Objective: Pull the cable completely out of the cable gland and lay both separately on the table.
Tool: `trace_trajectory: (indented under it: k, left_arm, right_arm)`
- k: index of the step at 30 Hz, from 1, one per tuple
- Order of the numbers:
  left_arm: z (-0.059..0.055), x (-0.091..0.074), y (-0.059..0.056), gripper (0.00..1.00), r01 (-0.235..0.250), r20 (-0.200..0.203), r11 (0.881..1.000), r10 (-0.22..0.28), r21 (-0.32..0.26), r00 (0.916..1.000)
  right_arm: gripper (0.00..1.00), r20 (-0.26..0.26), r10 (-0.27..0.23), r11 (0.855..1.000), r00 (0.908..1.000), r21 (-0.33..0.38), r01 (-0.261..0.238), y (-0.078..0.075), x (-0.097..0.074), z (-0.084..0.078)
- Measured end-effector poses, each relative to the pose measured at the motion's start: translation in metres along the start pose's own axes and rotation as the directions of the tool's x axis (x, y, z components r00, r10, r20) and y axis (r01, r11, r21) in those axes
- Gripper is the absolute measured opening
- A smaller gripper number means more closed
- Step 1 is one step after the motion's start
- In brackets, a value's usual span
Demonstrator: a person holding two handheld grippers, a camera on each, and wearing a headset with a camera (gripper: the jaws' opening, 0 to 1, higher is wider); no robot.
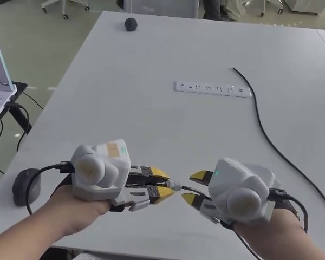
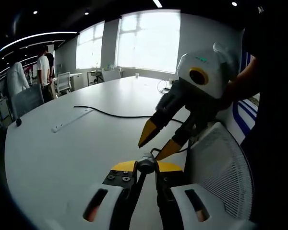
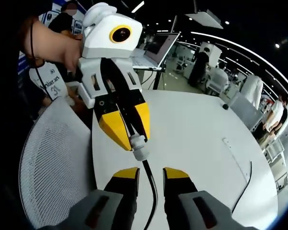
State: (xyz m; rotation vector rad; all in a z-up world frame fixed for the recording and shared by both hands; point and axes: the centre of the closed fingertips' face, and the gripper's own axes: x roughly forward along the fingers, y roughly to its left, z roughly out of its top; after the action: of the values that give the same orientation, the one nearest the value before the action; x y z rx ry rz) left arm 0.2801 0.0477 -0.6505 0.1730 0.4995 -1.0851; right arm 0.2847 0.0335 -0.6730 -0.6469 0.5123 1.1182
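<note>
Cable gland [image 3: 138, 143] clamped between the fingers of the left gripper [image 1: 164, 184], its cable [image 3: 152, 189] running free between the spread fingers of the right gripper [image 1: 193, 187], above the tabletop [image 1: 151, 119] — we should close near the gland, then pull straight along the cable.

The white table [image 1: 151, 124] runs wide from the near edge to a far end. A white power strip [image 1: 213, 89] lies flat across its middle, right of centre. A long black cable [image 1: 265, 135] starts just beyond the strip's right end and curves toward the near right edge. A small dark round object [image 1: 131, 24] sits at the far end. A dark mouse-shaped thing [image 1: 25, 187] rests by the near left edge.
</note>
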Motion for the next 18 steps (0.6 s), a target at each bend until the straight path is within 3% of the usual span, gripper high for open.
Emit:
trace_trajectory:
  k: [8,11,14,18]
  left_arm:
    - [-0.0014,-0.0011,-0.0006,0.15,0.001,-0.004,1.0,-0.001,-0.004,1.0]
    - [-0.0011,-0.0008,-0.0012,0.15,0.002,-0.002,1.0,-0.002,-0.005,1.0]
    - [-0.0002,-0.0003,-0.0014,0.15,0.002,0.001,1.0,-0.002,-0.005,1.0]
    - [0.0012,-0.0005,0.0004,0.15,-0.002,0.007,1.0,0.002,-0.008,1.0]
  right_arm:
    - [0.06,0.016,0.034,0.999,0.9993,-0.014,-0.034,0.0045,0.0022,0.0045]
    - [0.08,0.016,0.033,0.999,0.9993,-0.016,-0.033,0.0047,0.0038,0.0043]
    - [0.02,0.016,0.041,0.999,0.999,-0.026,-0.041,0.0058,0.0046,0.0044]
    - [0.01,0.025,0.027,1.0,0.9993,-0.006,-0.027,0.0021,0.0048,0.0052]
